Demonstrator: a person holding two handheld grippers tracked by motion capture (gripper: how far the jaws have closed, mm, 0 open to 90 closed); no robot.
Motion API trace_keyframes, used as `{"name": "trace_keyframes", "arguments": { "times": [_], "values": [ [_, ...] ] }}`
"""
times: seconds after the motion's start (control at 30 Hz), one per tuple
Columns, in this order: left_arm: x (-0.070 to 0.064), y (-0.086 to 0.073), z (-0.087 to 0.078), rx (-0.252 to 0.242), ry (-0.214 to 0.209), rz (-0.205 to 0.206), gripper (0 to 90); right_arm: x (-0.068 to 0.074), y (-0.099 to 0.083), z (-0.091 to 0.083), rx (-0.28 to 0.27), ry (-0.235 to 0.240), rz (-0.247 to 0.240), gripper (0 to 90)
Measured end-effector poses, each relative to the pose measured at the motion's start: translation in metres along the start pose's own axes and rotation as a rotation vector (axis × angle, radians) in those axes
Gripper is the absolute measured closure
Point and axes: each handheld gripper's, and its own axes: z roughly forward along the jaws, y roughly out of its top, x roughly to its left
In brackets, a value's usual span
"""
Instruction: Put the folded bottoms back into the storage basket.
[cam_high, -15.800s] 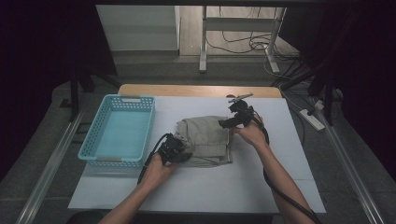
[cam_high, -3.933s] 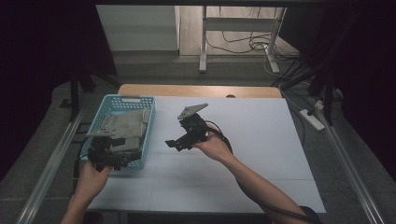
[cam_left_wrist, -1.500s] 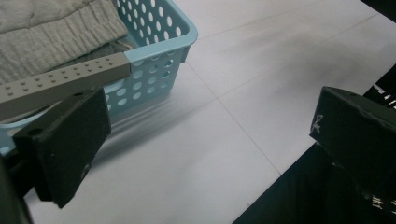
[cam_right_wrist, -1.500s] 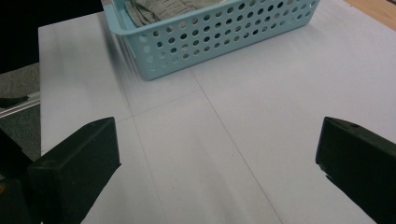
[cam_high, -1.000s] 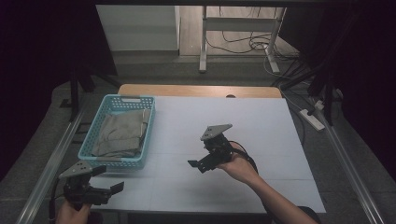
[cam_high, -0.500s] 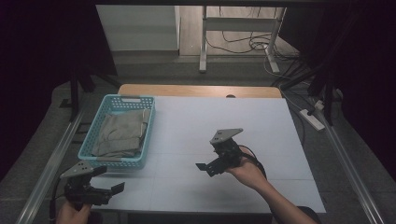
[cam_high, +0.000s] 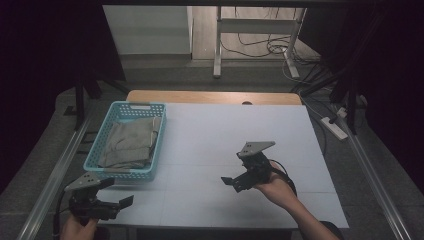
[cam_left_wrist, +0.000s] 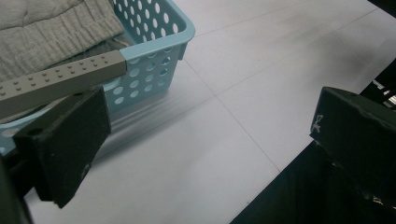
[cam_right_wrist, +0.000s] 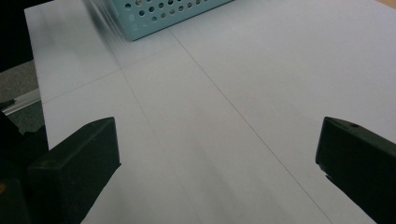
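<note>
Two grippers, both w/ jaws wide apart, holding nothing. The grey cloth (cam_high: 131, 142) lies folded inside the blue basket (cam_high: 150, 175). Left gripper (cam_high: 122, 201) hangs by the table's near-left corner, right gripper (cam_high: 229, 181) over bare table (cam_high: 225, 130) — job looks done, so they're clear of it.

A lab or test room set up for recording, not a home; the white table (cam_high: 235, 135) sits inside a frame of metal rails (cam_high: 55, 172) at left and right, with black drapes (cam_high: 45, 55) on both sides (they darken the whole edge of the high view); beyond the far edge, loose cables (cam_high: 265, 45) lie on a bare floor around a metal stand (cam_high: 218, 40); a power strip (cam_high: 334, 127) lies at the far right, on grey carpet.
</note>
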Motion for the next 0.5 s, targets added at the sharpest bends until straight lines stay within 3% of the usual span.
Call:
{"name": "trace_keyframes", "arguments": {
  "times": [0.23, 0.5],
  "values": [
    [0.0, 0.0, 0.0, 0.0, -0.001, -0.002, 0.0, -0.002, -0.006, -0.01, 0.006, -0.022, -0.009, 0.0],
    [0.0, 0.0, 0.0, 0.0, -0.002, -0.002, 0.0, -0.003, -0.014, -0.021, -0.018, -0.045, 0.023, 0.0]
  ]
}}
